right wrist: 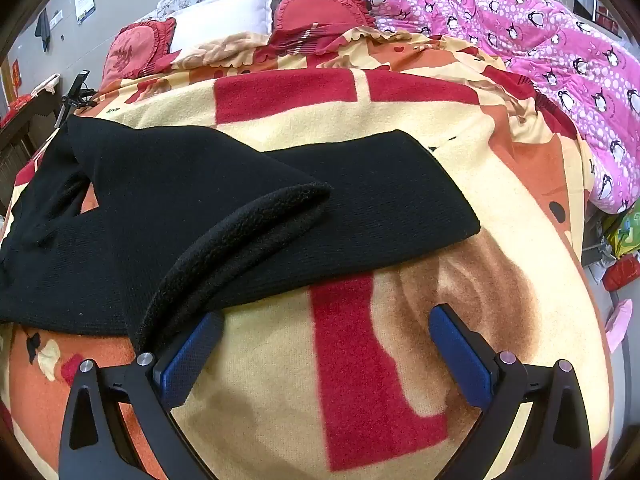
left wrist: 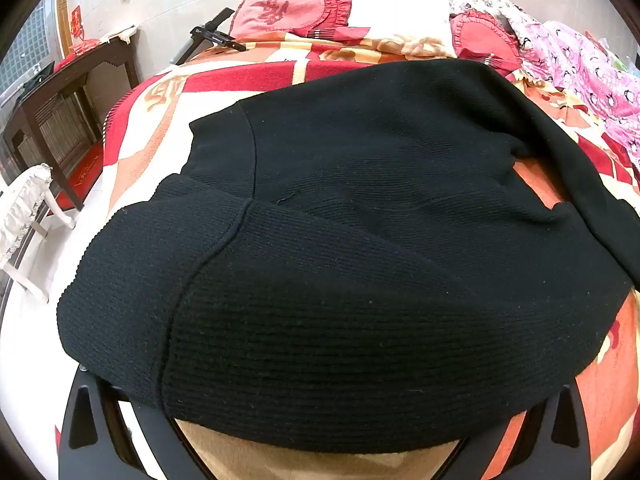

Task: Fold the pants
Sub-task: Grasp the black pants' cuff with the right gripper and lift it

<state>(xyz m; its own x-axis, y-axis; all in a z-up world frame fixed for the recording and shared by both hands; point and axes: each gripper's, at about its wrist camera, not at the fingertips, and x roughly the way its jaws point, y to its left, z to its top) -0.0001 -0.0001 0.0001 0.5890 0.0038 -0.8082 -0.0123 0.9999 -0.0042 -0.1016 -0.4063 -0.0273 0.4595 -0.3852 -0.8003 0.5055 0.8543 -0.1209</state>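
Black knit pants (left wrist: 340,240) lie spread on a red, cream and orange blanket (left wrist: 160,112) on a bed. In the left wrist view the waistband end drapes over my left gripper (left wrist: 320,432) and hides both fingertips, so its jaws cannot be read. In the right wrist view the pants (right wrist: 200,208) have one leg laid over the other, and a fleecy cuff (right wrist: 240,240) rests against the left blue pad (right wrist: 188,360). My right gripper (right wrist: 324,356) is open, with bare blanket (right wrist: 360,360) between the pads.
Red ruffled cushions (left wrist: 288,8) and a white pillow (right wrist: 228,16) lie at the head of the bed. A pink penguin quilt (right wrist: 540,52) is bunched at the right. A black tripod (left wrist: 212,38) and a dark wooden table (left wrist: 60,108) stand at the left.
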